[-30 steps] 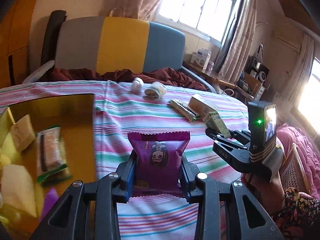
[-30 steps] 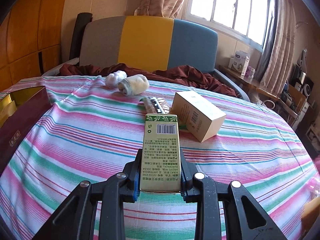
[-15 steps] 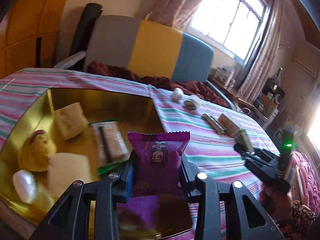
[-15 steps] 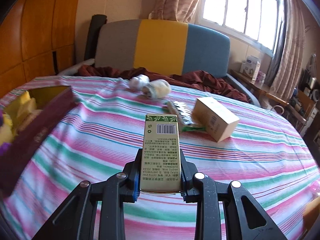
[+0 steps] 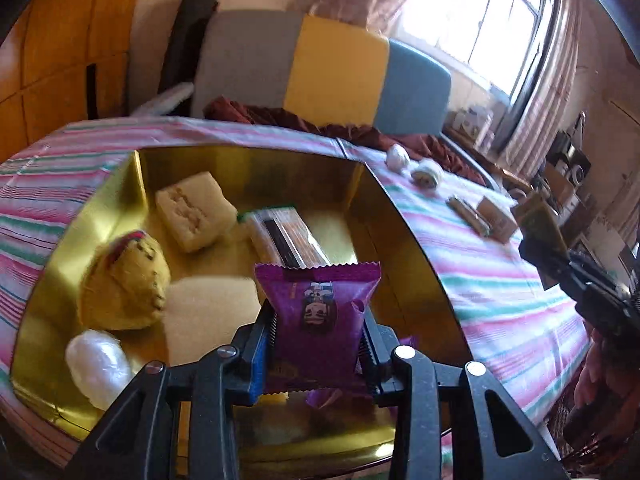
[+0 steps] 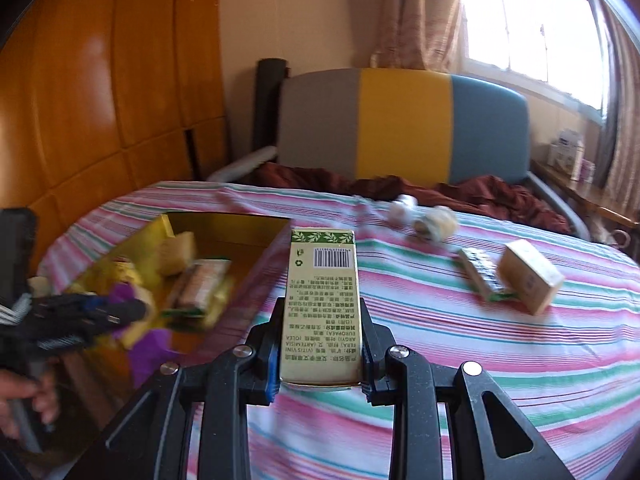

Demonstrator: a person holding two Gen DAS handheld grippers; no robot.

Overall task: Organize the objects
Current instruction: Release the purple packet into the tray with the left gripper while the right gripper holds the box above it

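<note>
Left wrist view has the left gripper [image 5: 318, 336] clamped on a purple snack packet [image 5: 318, 306], its two fingers pressing the packet's sides, held upright above the near end of a gold-lined box [image 5: 120, 184]. Inside the box, at 10 o'clock from the packet, sit a yellow plush toy [image 5: 126, 282], a pale cake block [image 5: 194, 210] and a white wrapped ball [image 5: 98, 362]; a clear-wrapped biscuit bar [image 5: 286, 236] lies at 12 o'clock.

Right wrist view has the right gripper [image 6: 320, 344] closed on a green-topped carton [image 6: 320, 308], barcode side up, above the striped tablecloth [image 6: 500, 360]. At 2 o'clock on the cloth rest a tan box [image 6: 530, 276] and a foil strip [image 6: 478, 278], touching.
</note>
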